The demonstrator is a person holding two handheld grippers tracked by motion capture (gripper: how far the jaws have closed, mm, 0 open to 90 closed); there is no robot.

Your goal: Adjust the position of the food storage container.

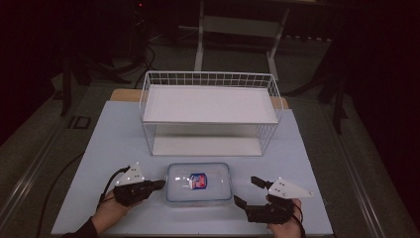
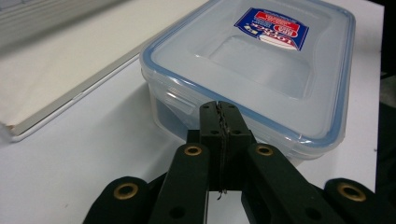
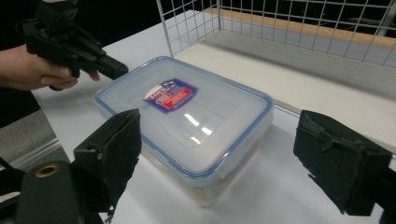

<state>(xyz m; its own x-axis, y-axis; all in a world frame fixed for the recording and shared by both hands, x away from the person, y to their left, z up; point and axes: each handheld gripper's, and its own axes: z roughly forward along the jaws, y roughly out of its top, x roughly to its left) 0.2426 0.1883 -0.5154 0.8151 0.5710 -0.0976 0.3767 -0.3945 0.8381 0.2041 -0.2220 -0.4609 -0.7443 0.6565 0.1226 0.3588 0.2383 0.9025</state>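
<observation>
A clear plastic box [image 1: 199, 183] with a blue-rimmed lid and a red and blue label lies at the front middle of the table. My left gripper [image 1: 159, 184] is shut with nothing between its jaws, and its tip points at the box's left wall. In the left gripper view the closed tips [image 2: 218, 109] stand right before the box [image 2: 261, 65]; I cannot tell if they touch. My right gripper [image 1: 247, 191] is open beside the box's right end, apart from it. In the right gripper view the wide jaws [image 3: 219, 140] frame the box [image 3: 187, 116], with the left gripper [image 3: 116, 70] beyond it.
A white wire rack [image 1: 208, 104] with two flat shelves stands just behind the box; its lower shelf [image 3: 289, 79] lies close to the box's far side. The pale table top [image 1: 114, 144] has room on the left and right of the rack. A dark floor surrounds the table.
</observation>
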